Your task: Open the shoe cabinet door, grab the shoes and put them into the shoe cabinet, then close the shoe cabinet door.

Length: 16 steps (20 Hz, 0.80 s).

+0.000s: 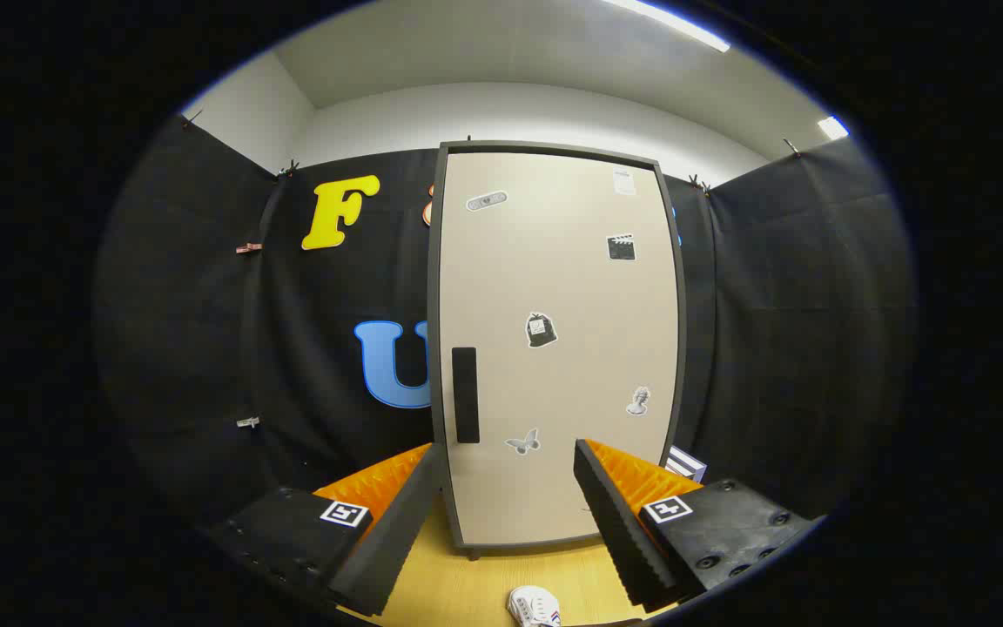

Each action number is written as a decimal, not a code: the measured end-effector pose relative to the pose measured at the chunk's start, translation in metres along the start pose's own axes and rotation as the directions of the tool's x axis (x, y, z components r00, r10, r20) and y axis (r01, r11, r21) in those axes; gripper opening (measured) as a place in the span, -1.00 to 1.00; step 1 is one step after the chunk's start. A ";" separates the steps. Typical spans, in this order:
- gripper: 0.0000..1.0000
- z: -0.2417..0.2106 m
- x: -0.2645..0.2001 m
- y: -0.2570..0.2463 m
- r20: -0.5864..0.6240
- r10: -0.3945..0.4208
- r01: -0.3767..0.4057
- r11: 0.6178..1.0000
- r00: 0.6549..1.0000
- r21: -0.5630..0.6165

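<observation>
1. Shoe (535,606), white, soft-looking, lies on the wooden floor (467,588) between the fingers, nearest the lens.
2. Gripper (510,470) fingers stand wide apart, holding nothing; ridged inner faces.
3. Shoe cabinet door (558,348) is closed, at 12 o'clock beyond the fingers: flat, matte, stickered.
4. Handle (465,394): dark vertical slot at 11 o'clock, long axis upright, nearer the left finger.

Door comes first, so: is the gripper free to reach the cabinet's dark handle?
Probably yes. The gripper has its fingers open and empty, and nothing stands between them and the handle on the closed door ahead.
</observation>
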<state>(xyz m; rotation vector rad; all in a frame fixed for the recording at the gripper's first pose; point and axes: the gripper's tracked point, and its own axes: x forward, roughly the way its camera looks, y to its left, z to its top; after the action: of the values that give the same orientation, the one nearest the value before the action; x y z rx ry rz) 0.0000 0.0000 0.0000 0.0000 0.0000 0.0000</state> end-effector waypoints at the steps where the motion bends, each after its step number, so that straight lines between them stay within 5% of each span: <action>1: 0.96 0.001 0.000 0.000 0.003 -0.002 0.002 1.000 1.000 0.001; 16: 0.97 0.001 0.013 0.002 0.002 -0.010 0.010 1.000 1.000 -0.002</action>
<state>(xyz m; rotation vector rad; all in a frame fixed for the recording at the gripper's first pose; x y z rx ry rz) 0.0130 0.0018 0.0014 -0.0022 -0.0016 -0.0096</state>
